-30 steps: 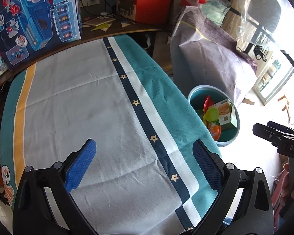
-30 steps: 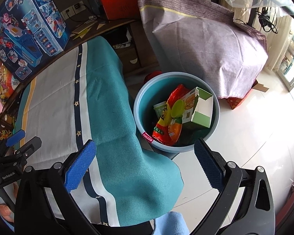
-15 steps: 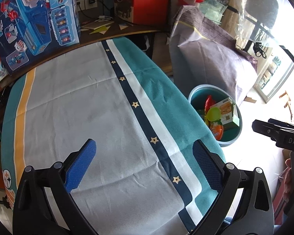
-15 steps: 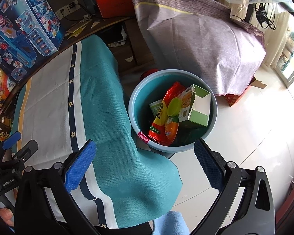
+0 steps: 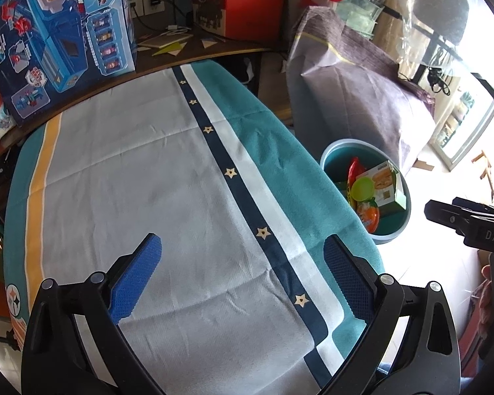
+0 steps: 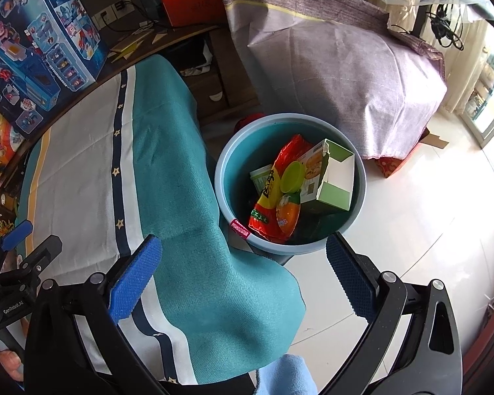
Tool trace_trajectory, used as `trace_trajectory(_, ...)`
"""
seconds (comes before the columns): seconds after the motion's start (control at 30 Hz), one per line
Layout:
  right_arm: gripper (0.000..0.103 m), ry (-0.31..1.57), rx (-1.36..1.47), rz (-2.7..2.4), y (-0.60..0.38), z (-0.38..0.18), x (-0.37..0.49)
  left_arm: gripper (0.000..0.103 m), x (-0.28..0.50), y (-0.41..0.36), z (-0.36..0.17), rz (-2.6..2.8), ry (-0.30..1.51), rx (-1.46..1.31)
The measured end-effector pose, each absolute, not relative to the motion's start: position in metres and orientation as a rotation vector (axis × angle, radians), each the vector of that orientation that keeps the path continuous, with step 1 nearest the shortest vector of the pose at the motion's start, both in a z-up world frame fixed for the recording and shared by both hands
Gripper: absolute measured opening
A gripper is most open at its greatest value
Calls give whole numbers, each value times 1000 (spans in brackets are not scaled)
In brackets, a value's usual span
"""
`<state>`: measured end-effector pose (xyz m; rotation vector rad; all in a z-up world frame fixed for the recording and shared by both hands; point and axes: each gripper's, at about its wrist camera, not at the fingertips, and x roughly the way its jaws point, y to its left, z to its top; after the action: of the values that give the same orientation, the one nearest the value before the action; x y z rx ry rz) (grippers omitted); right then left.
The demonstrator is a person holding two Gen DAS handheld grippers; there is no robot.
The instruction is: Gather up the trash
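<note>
A light-blue trash bin stands on the floor just right of the table; its rim also shows in the left wrist view. Inside lie a red snack bag, a green lid, an orange packet and an open green-white carton. My right gripper hangs open above the table corner and the bin's near rim, nothing between its fingers. My left gripper is open over the bare striped tablecloth. No loose trash shows on the cloth.
Toy boxes and an orange box line the back shelf. A big purple-grey covered bundle stands behind the bin. White tiled floor lies to the right. The left gripper's body shows at the right wrist view's left edge.
Both views have drifted slightly back and up, so the bin sits a little lower and smaller. Both grippers stay open and hold nothing.
</note>
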<state>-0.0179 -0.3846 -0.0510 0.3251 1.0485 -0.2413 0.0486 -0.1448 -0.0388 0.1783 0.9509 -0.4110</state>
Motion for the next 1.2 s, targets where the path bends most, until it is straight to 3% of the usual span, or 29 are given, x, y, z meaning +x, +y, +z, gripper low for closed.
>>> trace_trajectory(1.2,96,1077,312,-255,-379,-64,-11,99,56,-135,-56,-363,973,191)
